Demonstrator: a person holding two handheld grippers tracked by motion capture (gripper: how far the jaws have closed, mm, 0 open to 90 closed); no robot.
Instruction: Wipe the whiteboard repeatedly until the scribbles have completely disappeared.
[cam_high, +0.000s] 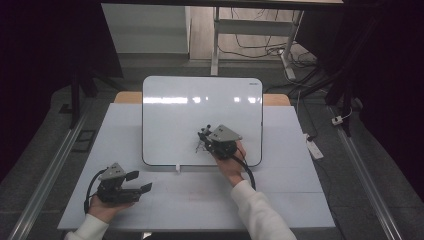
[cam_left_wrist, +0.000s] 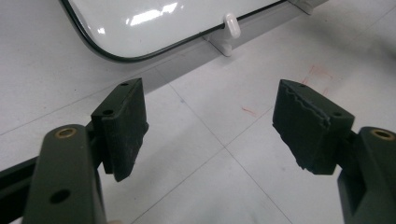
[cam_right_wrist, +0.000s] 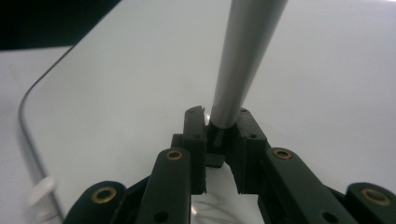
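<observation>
Black rubber pads on my left gripper (cam_high: 142, 182) are standing spread apart with nothing between them; I am resting that hand near my edge of the white table (cam_high: 300, 200), pointed toward the board's lower rim. Farther out, my right gripper (cam_right_wrist: 219, 128) is pinching the butt end of a grey pen (cam_right_wrist: 245, 56), jaws pressed tight on its barrel. I am holding it over the lower middle of the whiteboard (cam_high: 170, 115), which is lying flat beyond my hands. In the right gripper view the pen's long axis is running straight on from the jaws, away from me, and its far end leaves the frame, so I cannot tell whether the tip is touching. I judge I am getting ready to write; next I need to bring the tip down gently and keep the barrel steady.
</observation>
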